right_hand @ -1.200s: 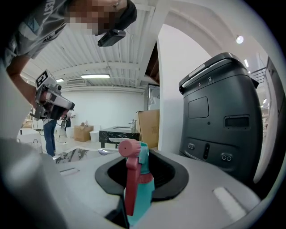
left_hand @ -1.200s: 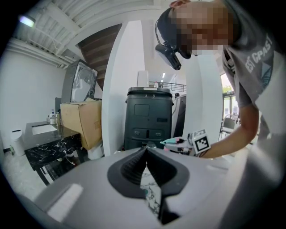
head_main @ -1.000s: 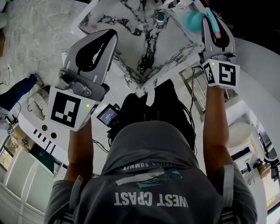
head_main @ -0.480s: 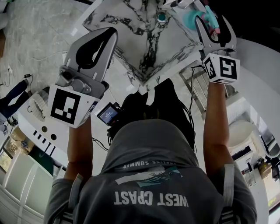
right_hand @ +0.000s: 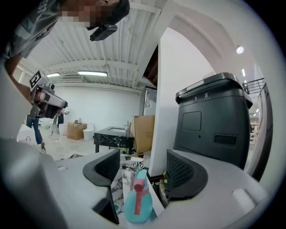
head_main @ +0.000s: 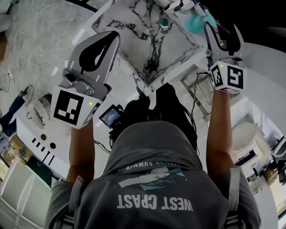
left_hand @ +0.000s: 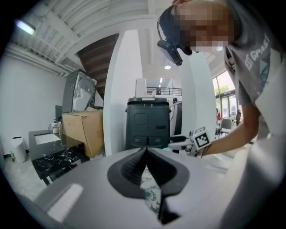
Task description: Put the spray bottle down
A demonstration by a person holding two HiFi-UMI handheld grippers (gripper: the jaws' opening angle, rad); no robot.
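Note:
The teal spray bottle (head_main: 195,21) with a pink trigger stands upright on the far right corner of the marble table (head_main: 134,27). My right gripper (head_main: 222,30) hangs just right of and above it. Its jaws are opening and stand wide. In the right gripper view the spray bottle (right_hand: 137,202) sits low between the ribbed pads (right_hand: 107,167), touching neither. My left gripper (head_main: 114,36) is shut with nothing in it, held over the table's left edge. In the left gripper view the left gripper (left_hand: 145,151) shows its jaws pressed together.
A small teal round item (head_main: 165,21) lies on the marble table. A white object (head_main: 178,5) sits at its far edge. Beyond the right gripper stand a tall black bin (right_hand: 210,120), a white pillar (right_hand: 172,98), a cardboard box (right_hand: 143,132) and a dark marble table (right_hand: 111,134).
The right jaws opened and let go of the spray bottle, which stays on the table. The right gripper drew up and away from it. The left gripper rose a little.

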